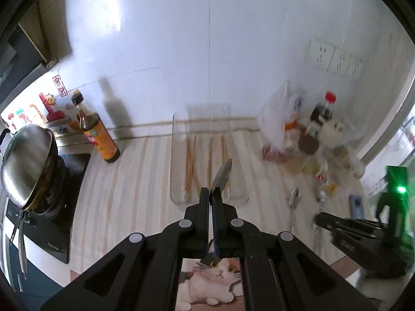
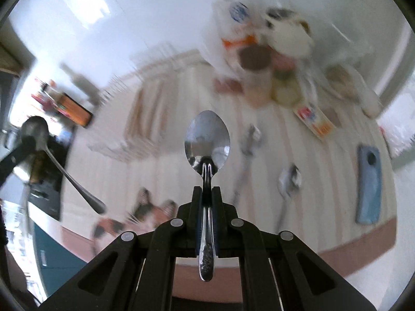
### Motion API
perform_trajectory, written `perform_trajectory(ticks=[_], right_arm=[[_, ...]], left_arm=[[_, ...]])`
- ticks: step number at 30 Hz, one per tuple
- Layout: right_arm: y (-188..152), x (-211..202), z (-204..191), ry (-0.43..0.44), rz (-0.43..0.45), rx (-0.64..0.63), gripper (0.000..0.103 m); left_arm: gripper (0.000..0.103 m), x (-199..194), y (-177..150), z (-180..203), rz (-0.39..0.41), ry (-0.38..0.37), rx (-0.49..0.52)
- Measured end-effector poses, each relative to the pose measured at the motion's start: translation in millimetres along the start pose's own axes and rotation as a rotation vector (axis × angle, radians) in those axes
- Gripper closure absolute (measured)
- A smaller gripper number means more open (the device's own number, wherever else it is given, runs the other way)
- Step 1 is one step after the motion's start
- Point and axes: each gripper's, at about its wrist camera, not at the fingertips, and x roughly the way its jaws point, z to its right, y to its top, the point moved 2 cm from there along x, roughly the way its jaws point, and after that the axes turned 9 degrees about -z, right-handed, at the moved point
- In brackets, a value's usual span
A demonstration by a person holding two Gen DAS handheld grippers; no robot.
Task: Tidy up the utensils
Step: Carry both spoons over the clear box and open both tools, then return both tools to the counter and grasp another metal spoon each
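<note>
My left gripper [image 1: 210, 193] is shut on a metal spoon [image 1: 222, 175] seen edge-on, its bowl sticking up over a clear tray [image 1: 174, 155] that holds several wooden chopsticks [image 1: 190, 159]. My right gripper [image 2: 206, 190] is shut on the handle of a second spoon [image 2: 207, 140], bowl facing the camera, lifted above the striped counter. In the right wrist view the left gripper [image 2: 24, 146] shows at the far left with its spoon [image 2: 35, 129]. Two more spoons [image 2: 289, 181] [image 2: 249, 140] lie on the counter; one of these spoons [image 1: 294, 197] shows in the left wrist view.
A brown sauce bottle [image 1: 97, 132] and a steel pan [image 1: 26, 160] on a hob stand to the left. Bags, jars and bottles [image 1: 306, 134] crowd the back right corner. A blue phone [image 2: 368, 181] lies near the counter's right edge. A cat picture [image 1: 215, 282] lies at the front.
</note>
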Motion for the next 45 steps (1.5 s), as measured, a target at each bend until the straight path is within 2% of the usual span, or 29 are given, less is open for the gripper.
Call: perform_trajectory(ticks=[6, 12, 15, 17, 18, 19, 20, 21, 22, 23, 26, 28, 29, 30, 32, 38, 45], right_arm=[[69.5, 17.0, -34.8, 0.132, -0.012, -0.015, 0.096], [132.5, 62.4, -71.8, 0.166, -0.085, -0.034, 0.096], [148.9, 85.8, -79.1, 0.148, -0.14, -0.037, 0.095], [153.9, 93.3, -77.2, 0.147, -0.151, -0.022, 0.095], [154.8, 92.2, -74.8, 0.144, -0.148, -0.017, 0.094], [152.6, 89.2, -70.5, 0.14, -0.139, -0.01, 0.089], [149.8, 85.2, -66.1, 0.138, -0.129, -0.006, 0.082], [147.6, 80.2, -61.6, 0.133, -0.117, 0.0, 0.079], [142.0, 73.2, -53.1, 0.119, -0.097, 0.008, 0.075], [135.7, 66.6, -44.4, 0.1, -0.081, 0.017, 0.07], [112.4, 51.1, -12.1, 0.05, -0.046, 0.059, 0.058], [94.0, 43.9, 9.9, 0.01, -0.025, 0.09, 0.055], [82.9, 40.7, 23.1, -0.006, -0.014, 0.113, 0.052], [70.9, 38.5, 35.9, -0.008, -0.002, 0.135, 0.05], [48.9, 36.1, 59.4, -0.015, 0.012, 0.177, 0.043], [-9.4, 43.6, 127.2, -0.089, -0.021, 0.305, 0.043], [-32.8, 69.1, 172.2, -0.094, -0.096, 0.374, 0.044]], left_arm=[[0.103, 8.8, 52.4, -15.9, -0.012, -0.041, -0.041], [0.101, 59.3, 97.6, -26.6, -0.135, -0.11, -0.065], [0.096, 81.1, 106.7, -31.3, -0.181, -0.065, -0.067], [0.096, 87.7, 106.0, -36.6, -0.173, -0.029, -0.078], [0.093, 88.8, 104.3, -39.8, -0.167, -0.006, -0.083], [0.091, 88.8, 101.5, -43.7, -0.159, 0.006, -0.095], [0.082, 88.8, 97.5, -47.2, -0.15, 0.016, -0.107], [0.066, 88.4, 92.4, -49.9, -0.143, 0.028, -0.116], [0.055, 87.1, 86.4, -52.3, -0.131, 0.049, -0.128], [0.038, 86.0, 84.3, -53.4, -0.117, 0.073, -0.132], [0.032, 81.5, 65.8, -47.1, -0.062, 0.135, -0.119], [0.015, 82.3, 52.5, -38.1, -0.033, 0.164, -0.112], [0.003, 84.0, 45.6, -31.7, -0.024, 0.168, -0.105], [0.0, 86.5, 39.4, -25.5, -0.026, 0.164, -0.098], [0.0, 98.6, 23.9, -9.3, -0.059, 0.152, -0.07], [0.0, 142.6, -17.0, 42.4, -0.203, 0.117, 0.01], [0.001, 198.3, -41.0, 121.0, -0.357, 0.04, 0.107]])
